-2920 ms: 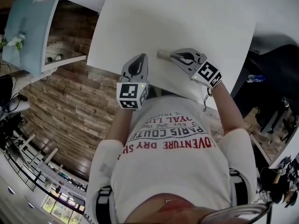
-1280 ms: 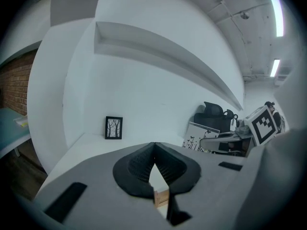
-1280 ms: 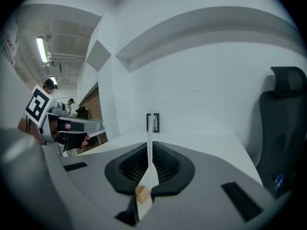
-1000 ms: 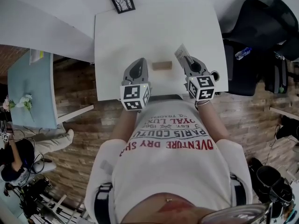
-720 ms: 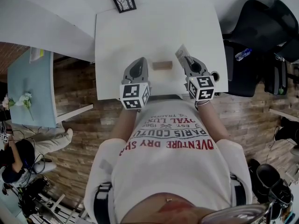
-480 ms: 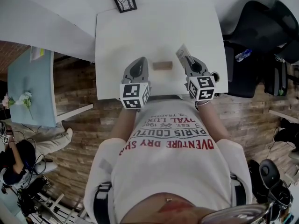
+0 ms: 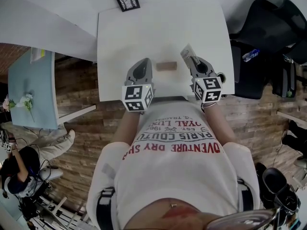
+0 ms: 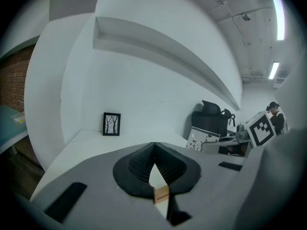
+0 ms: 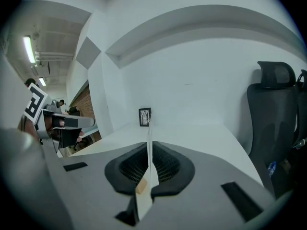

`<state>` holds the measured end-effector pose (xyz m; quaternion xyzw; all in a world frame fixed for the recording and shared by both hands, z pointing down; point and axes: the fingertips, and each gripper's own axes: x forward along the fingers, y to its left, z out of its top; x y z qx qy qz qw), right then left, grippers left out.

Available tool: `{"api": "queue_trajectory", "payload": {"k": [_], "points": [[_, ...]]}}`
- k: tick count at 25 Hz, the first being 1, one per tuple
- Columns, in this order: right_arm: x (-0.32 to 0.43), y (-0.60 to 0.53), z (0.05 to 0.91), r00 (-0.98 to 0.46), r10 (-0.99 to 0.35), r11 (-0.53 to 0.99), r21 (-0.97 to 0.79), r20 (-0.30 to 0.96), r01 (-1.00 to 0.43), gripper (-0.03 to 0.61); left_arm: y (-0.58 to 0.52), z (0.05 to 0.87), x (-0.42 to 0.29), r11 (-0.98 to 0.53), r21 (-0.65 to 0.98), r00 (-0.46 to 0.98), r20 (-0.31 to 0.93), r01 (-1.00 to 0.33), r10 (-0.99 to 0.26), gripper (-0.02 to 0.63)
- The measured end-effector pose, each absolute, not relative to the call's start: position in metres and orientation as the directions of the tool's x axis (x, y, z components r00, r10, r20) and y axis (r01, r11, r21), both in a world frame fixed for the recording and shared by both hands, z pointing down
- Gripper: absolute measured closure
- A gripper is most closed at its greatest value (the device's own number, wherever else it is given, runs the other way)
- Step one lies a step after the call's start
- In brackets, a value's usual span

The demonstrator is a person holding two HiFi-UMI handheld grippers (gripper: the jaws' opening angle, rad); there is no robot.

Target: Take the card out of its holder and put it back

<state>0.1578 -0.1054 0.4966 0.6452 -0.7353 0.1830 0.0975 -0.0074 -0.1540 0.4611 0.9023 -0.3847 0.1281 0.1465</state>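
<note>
Standing on edge between the pads of the right gripper (image 7: 192, 61), the card (image 7: 187, 52) is out of its holder and clear of the table (image 7: 124, 42). The right gripper view shows it edge-on, a thin white blade with both pads pressed flat on its faces. Its long axis runs along the jaws and out past their tips, away from the person and slanted a little to that gripper's left.

The holder (image 7: 166, 66), a small wooden block, lies on the table to the left of the right gripper's jaws and about level with them, near but not touching. Its long axis runs crosswise, from one gripper toward the other, so it lies nearly square to the card's line. The slot is too small to make out from above.

The left gripper (image 7: 143, 61) sits just beside the block's left end, a touch nearer to it than the right one. Its jaws meet at the tips and grip nothing; only a sliver of wood shows through the gap beneath them.

Judging by this, the card is drawn and the return is yet to come. The right hand would have to carry the card leftward and down, probably swinging it round to match the block's length. The closed left gripper is well placed to steady the block.

Beyond both tips, a framed picture (image 7: 127, 0) stands at the table's far edge.
</note>
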Motion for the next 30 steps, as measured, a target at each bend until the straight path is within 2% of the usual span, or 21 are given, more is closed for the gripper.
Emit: {"api": "queue_trajectory", "payload": {"k": [8, 14, 24, 30], "points": [[0.158, -0.116, 0.499, -0.217, -0.899, 0.172, -0.148, 0.381, -0.974, 0.543, -0.148, 0.473, -0.008, -0.638, 0.184, 0.654, 0.37, -0.748, -0.66, 0.589], [0.147, -0.137, 0.49, -0.346, -0.868, 0.322, -0.126, 0.355, -0.938, 0.543, -0.15, 0.476, -0.011, -0.601, 0.185, 0.62, 0.382, -0.778, -0.685, 0.589], [0.118, -0.163, 0.487, -0.579, -0.745, 0.585, -0.094, 0.332, -0.806, 0.543, -0.148, 0.491, -0.018, -0.508, 0.192, 0.539, 0.413, -0.84, -0.734, 0.589], [0.089, -0.162, 0.488, -0.746, -0.585, 0.772, -0.064, 0.319, -0.633, 0.543, -0.144, 0.498, -0.025, -0.451, 0.194, 0.489, 0.432, -0.871, -0.758, 0.589]]}}
